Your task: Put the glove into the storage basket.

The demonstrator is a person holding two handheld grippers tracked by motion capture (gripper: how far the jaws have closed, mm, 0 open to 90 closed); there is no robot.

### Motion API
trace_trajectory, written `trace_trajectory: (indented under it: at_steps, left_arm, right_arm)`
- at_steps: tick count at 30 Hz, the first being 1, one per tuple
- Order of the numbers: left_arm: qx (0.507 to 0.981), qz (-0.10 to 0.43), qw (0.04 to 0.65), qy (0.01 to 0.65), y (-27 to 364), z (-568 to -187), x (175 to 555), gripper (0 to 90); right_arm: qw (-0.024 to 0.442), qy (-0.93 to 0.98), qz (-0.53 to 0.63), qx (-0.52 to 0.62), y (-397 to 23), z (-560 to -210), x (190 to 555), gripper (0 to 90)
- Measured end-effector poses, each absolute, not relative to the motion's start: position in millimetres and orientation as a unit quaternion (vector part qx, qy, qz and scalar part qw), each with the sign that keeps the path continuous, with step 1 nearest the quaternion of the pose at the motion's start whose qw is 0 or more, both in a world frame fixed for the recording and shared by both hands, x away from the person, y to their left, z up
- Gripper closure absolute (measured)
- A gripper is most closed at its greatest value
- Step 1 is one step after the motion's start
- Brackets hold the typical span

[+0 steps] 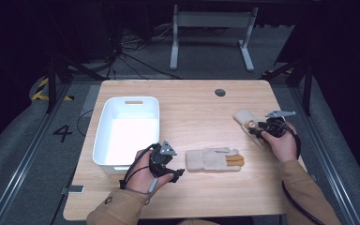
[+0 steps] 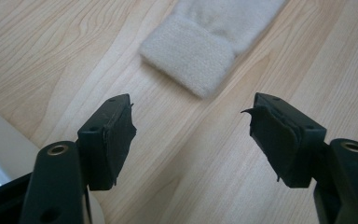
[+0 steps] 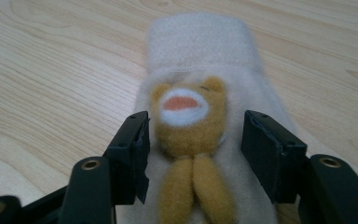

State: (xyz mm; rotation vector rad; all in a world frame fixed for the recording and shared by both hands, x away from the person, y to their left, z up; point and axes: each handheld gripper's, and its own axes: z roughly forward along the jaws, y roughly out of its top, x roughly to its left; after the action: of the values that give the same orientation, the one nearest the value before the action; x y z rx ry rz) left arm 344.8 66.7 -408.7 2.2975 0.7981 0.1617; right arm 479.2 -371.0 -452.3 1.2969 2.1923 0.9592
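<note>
Reaching for two cream mittens to bin them, apparently. Right gripper (image 3: 193,154) lowered over the far-right mitten (image 3: 200,70), jaws spread astride its bear patch (image 3: 189,119), not pinching yet; next, close and lift toward the white bin (image 1: 104,123). Left gripper (image 2: 193,140) spread, hovering short of the near mitten (image 2: 200,51), mid-table.

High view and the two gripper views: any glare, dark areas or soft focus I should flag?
High view: the white plastic bin is blown out inside, while the floor beyond the light wooden table falls into darkness. Left gripper view: the cream fleece glove is soft, its black fingers sharper. Right gripper view: evenly lit, the glove's brown plush animal face fairly crisp, the far tabletop slightly blurred.
</note>
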Motion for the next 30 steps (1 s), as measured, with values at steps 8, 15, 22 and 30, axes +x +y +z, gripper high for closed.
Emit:
trace_trajectory:
  at_steps: [8, 15, 22, 30]
  left_arm:
    - [0.886, 0.063, 0.343, 0.305, 66.2, -408.9, 344.7, 30.9]
    - [0.886, 0.061, 0.344, 0.304, 65.2, -409.6, 344.6, 30.9]
    - [0.886, 0.062, 0.344, 0.305, 66.1, -409.1, 344.8, 31.1]
    - [0.885, 0.061, 0.346, 0.306, 65.8, -408.3, 345.6, 30.9]
  right_arm:
    - [0.204, 0.788, 0.34, 0.47, -370.9, -456.2, 480.2, 52.0]
    - [0.209, 0.792, 0.337, 0.464, -369.6, -455.6, 477.3, 64.4]
    - [0.212, 0.797, 0.332, 0.458, -368.0, -451.1, 474.6, 68.1]
    - [0.221, 0.796, 0.35, 0.442, -365.3, -434.4, 467.4, 68.2]
